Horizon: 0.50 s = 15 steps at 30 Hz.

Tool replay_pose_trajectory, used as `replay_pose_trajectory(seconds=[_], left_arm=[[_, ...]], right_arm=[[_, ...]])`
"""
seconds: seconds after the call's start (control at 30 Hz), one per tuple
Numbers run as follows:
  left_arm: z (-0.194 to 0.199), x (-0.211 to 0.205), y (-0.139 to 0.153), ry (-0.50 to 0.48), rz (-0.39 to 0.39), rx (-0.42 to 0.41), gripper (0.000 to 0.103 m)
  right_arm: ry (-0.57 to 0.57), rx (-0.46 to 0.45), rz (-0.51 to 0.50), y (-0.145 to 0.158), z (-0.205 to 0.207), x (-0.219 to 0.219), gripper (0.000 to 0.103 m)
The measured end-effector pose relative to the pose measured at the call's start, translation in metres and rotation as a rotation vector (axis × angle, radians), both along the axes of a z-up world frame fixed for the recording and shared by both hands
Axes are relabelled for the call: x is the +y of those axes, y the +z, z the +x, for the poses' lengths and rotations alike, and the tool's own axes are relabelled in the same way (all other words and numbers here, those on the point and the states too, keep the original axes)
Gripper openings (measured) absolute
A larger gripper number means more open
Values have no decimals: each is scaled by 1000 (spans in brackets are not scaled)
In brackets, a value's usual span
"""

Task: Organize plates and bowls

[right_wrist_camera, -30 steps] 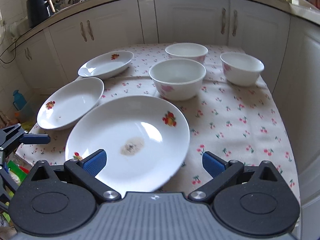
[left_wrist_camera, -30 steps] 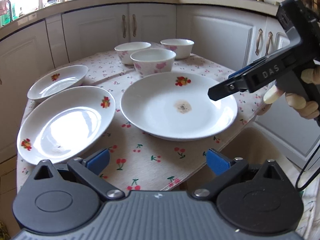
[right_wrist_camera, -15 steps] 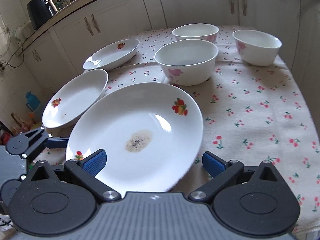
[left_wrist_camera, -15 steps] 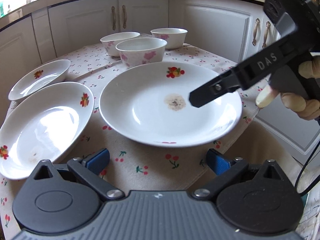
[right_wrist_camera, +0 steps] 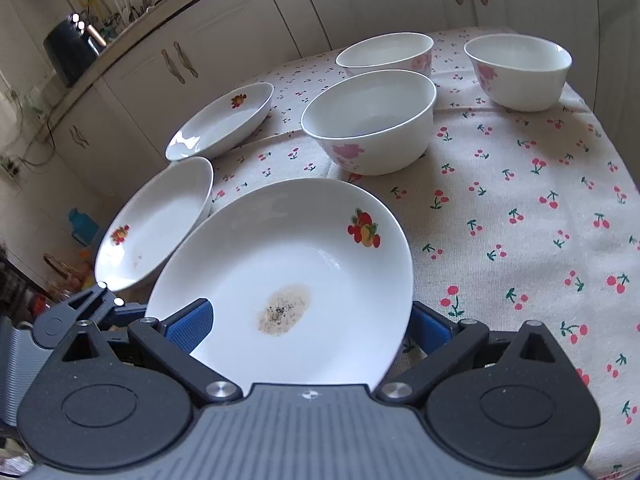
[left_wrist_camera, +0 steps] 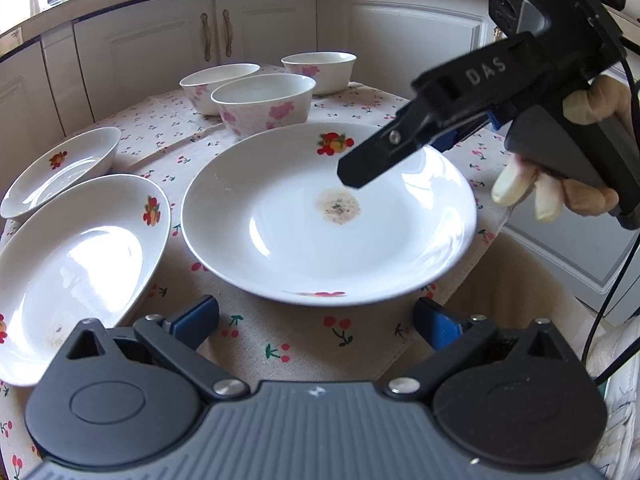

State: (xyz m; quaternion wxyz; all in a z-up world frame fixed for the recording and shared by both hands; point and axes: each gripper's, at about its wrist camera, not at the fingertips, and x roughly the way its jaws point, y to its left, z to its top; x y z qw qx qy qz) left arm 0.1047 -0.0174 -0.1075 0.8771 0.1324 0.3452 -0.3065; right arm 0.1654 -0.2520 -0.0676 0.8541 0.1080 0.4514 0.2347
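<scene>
while both grippers waited with their jaws spread wide and held nothing, the big plate (right_wrist_camera: 304,256) lay at the bottom middle of the right wrist frame, right between the right gripper (right_wrist_camera: 308,320) fingers. in the left wrist frame the left gripper (left_wrist_camera: 316,320) sat at the bottom, just before the big plate's near rim. the big plate had a brown dirty spot (left_wrist_camera: 338,207) in its middle, and it lay near the edge of the table (right_wrist_camera: 520,216).

to the left lay a medium plate (left_wrist_camera: 72,264), and further up the left side a small plate (left_wrist_camera: 60,164). three bowls (right_wrist_camera: 372,120) stood at the top of both frames.

i thought the big plate could slip, because it looked smooth and shiny. if a finger pushed the rim instead of pinching it, the plate might slide off the edge and break. it could also bump the medium plate just beside it.

the right gripper body hid the plate's near rim, so i could not tell whether the fingers touched it. the medium plate was cut off at the left edge.
</scene>
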Motion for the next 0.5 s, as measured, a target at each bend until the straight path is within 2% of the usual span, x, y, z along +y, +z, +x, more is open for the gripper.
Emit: replay_pose_trajectory(seconds=[0.1, 0.3, 0.5], left_arm=[[0, 0, -1, -2, -5, -7, 103], [-3, 3, -2, -12, -24, -28, 103], [-4, 4, -2, -21, -31, -38, 103]], right_arm=[[6, -11, 39, -2, -2, -7, 103], [22, -53, 2, -2, -9, -1, 103], [19, -60, 33, -3, -8, -6, 103]])
